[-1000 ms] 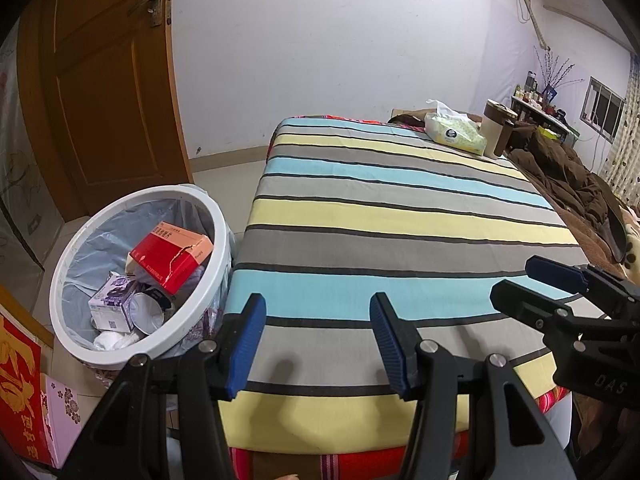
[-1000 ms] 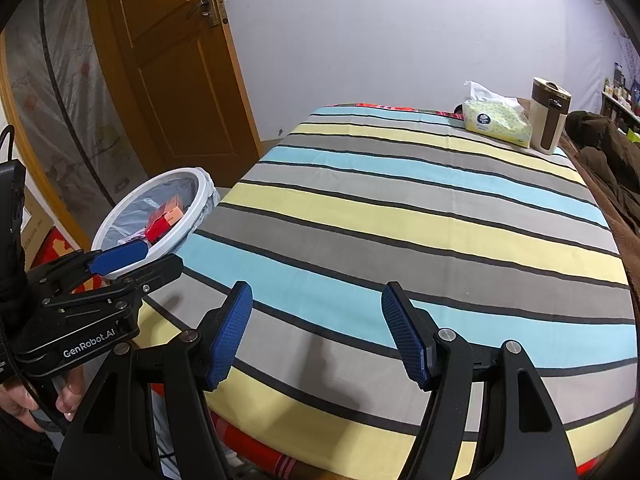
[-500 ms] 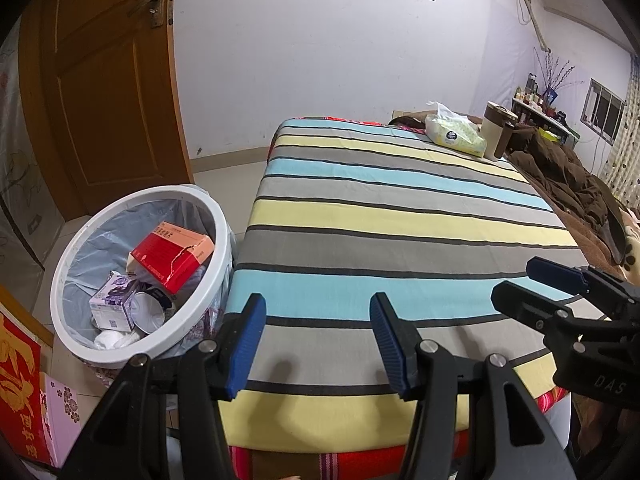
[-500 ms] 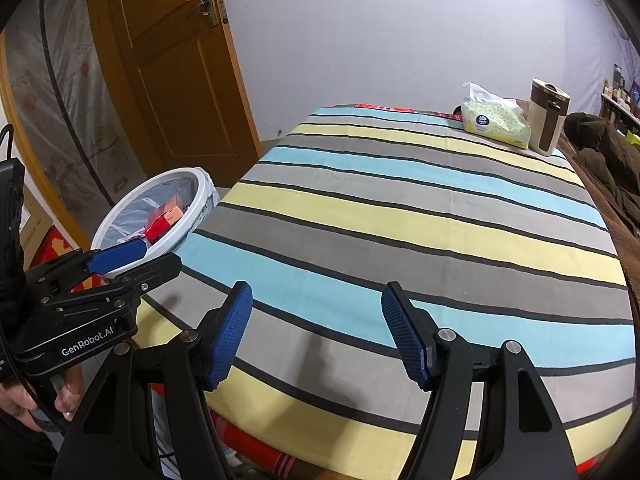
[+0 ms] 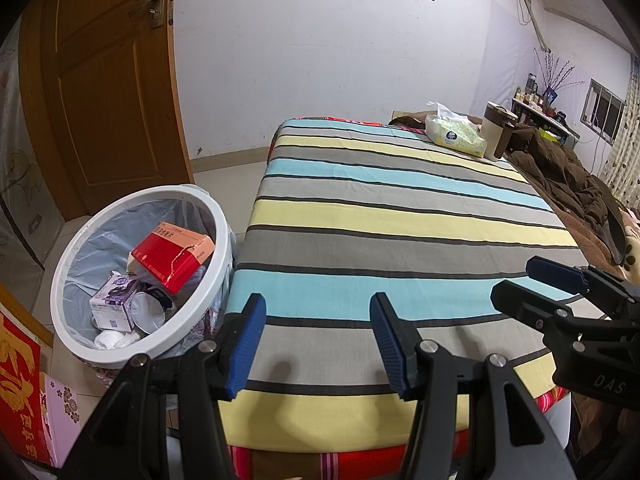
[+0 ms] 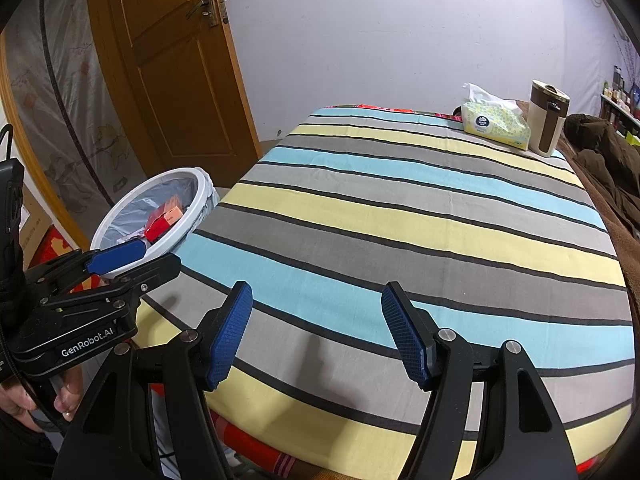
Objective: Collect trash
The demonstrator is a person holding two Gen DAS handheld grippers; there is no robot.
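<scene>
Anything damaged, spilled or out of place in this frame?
Only one thing: the red box in the white bin is torn along one edge and leans tilted on the other rubbish. Nothing has spilled on the floor. The striped cloth lies flat, with the tissue pack and the mug at its far corner.

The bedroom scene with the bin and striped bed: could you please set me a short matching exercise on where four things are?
Things:
1. red box
2. tissue pack
3. mug
4. bin

Places:
A. on the floor beside the bed
B. at the bed's far corner, nearest the brown blanket
C. inside the bin, on top of other trash
D. on the striped sheet, just left of the mug

Pairs: 1-C, 2-D, 3-B, 4-A
</scene>
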